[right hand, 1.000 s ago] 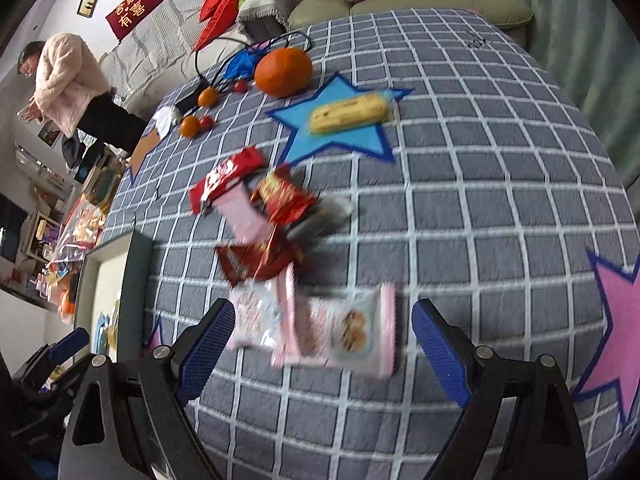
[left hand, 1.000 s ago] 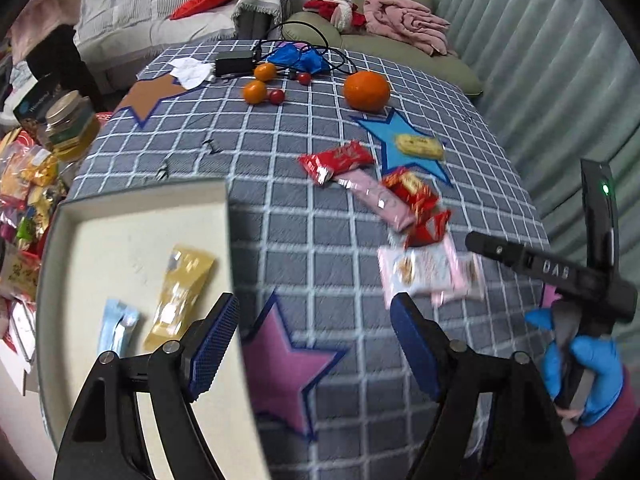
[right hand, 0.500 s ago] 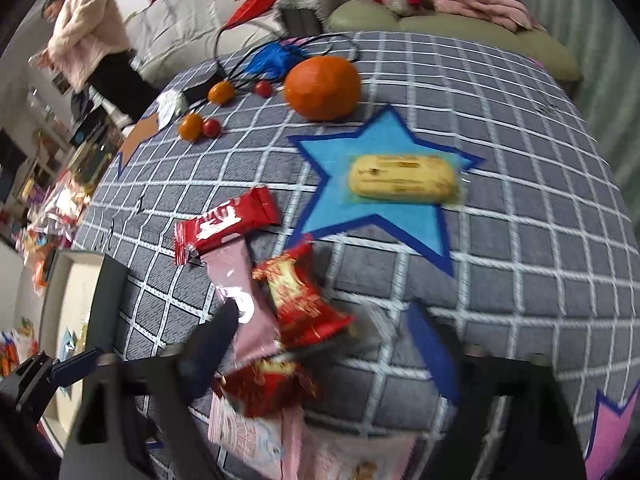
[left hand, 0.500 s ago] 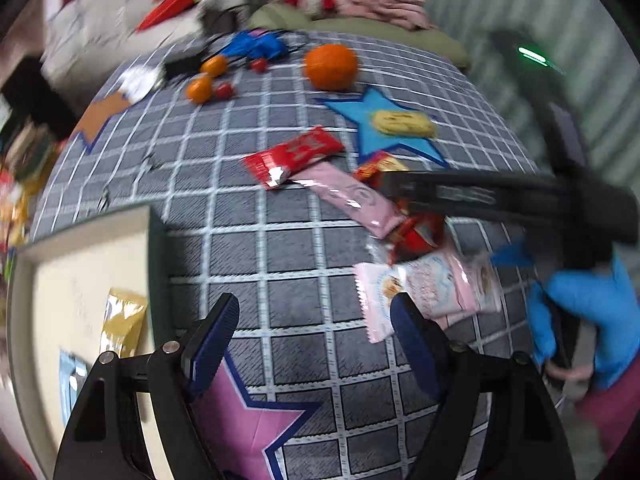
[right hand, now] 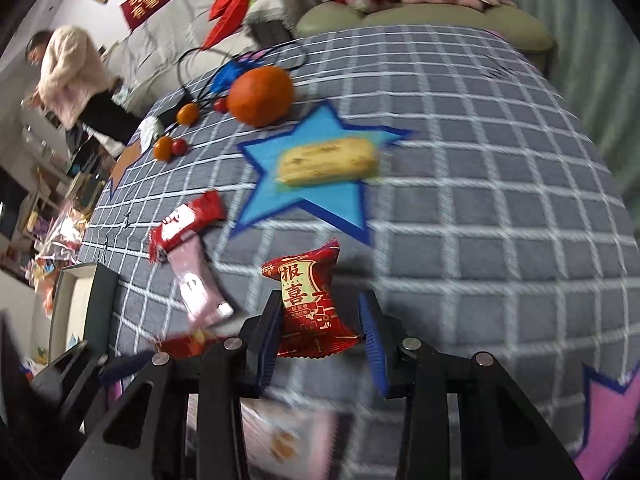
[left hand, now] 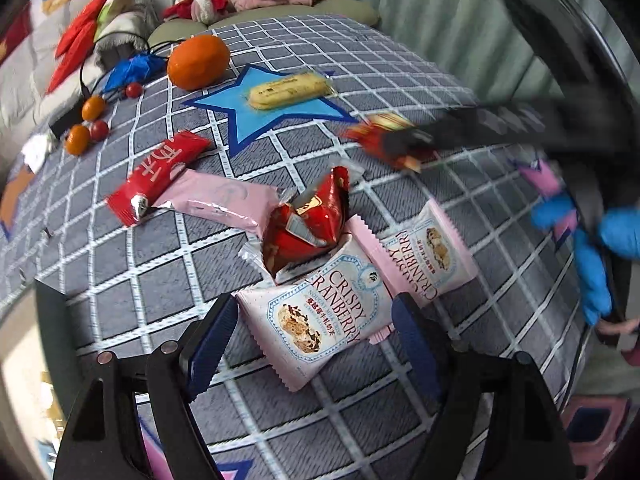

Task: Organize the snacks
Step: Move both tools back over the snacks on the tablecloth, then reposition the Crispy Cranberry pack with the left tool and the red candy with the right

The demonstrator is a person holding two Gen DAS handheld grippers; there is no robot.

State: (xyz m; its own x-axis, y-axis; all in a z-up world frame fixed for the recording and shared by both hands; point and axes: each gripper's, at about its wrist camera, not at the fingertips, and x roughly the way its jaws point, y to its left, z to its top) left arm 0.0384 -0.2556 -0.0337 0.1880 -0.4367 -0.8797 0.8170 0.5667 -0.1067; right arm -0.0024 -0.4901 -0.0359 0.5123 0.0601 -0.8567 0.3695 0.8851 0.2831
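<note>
My left gripper [left hand: 312, 340] hangs open just over a pink-and-white Crispy Cranberry packet [left hand: 320, 312]; the packet lies between the blue pads, which stand clear of it. A second cranberry packet [left hand: 428, 256] and a crumpled red packet [left hand: 308, 224] lie beside it. My right gripper [right hand: 320, 328] has its jaws closing on a red candy packet [right hand: 308, 300], which sits gripped between the pads and casts a shadow on the cloth. In the left wrist view that gripper is a dark blur with the red candy packet [left hand: 376, 132] at its tip.
A pink bar [left hand: 224, 200], a red bar [left hand: 160, 172], a yellow biscuit [left hand: 288, 90] on a blue star and an orange [left hand: 198, 62] lie farther back on the checked cloth. A box tray [right hand: 70, 300] stands at the left edge. A person [right hand: 68, 76] stands far left.
My right gripper moved in over the pile and closed from wide open onto the red candy packet. My left gripper swung from the tray toward the snacks and sank over the cranberry packet, still open.
</note>
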